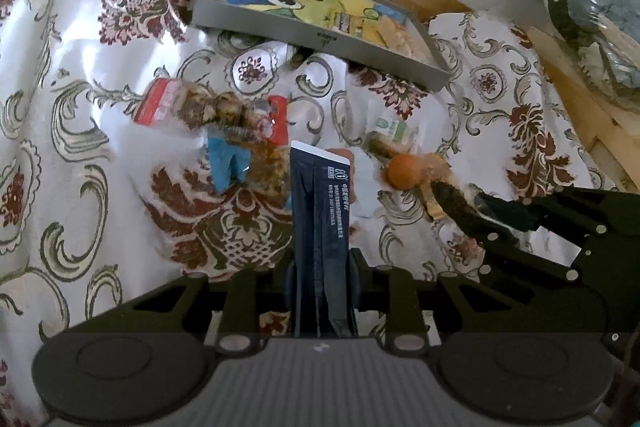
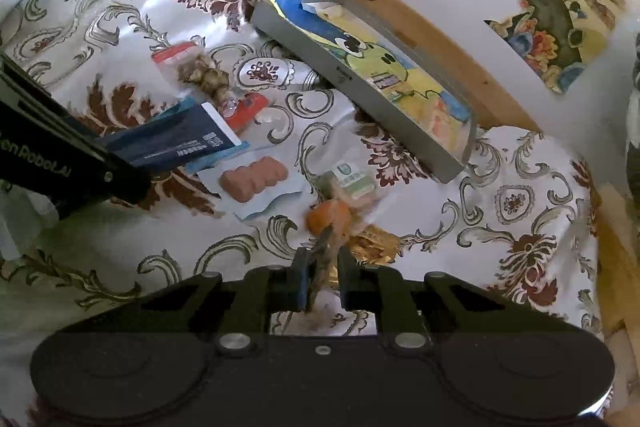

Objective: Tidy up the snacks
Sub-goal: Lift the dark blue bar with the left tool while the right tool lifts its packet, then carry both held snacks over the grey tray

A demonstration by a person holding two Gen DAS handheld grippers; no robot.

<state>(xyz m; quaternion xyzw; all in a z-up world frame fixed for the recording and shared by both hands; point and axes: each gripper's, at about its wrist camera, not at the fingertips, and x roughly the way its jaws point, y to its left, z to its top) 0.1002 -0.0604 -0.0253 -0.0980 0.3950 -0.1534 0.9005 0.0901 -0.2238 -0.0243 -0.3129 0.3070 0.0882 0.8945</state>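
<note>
The left hand-held gripper (image 1: 320,291) was clamped on a dark blue packet (image 1: 320,211), light and pliable, while the right hand-held gripper (image 2: 320,279) pinched the crinkly edge of an orange-printed snack packet (image 2: 332,219), both above the desk (image 2: 120,287) near the grey tray (image 2: 360,99).

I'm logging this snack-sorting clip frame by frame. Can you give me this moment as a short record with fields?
surface: floral cloth
tray: grey tray, holds a cartoon bag
left gripper: shut on a dark blue packet
right gripper: shut on the clear packet with an orange ball inside
loose on cloth: sausage packet, red-ended packet
</note>
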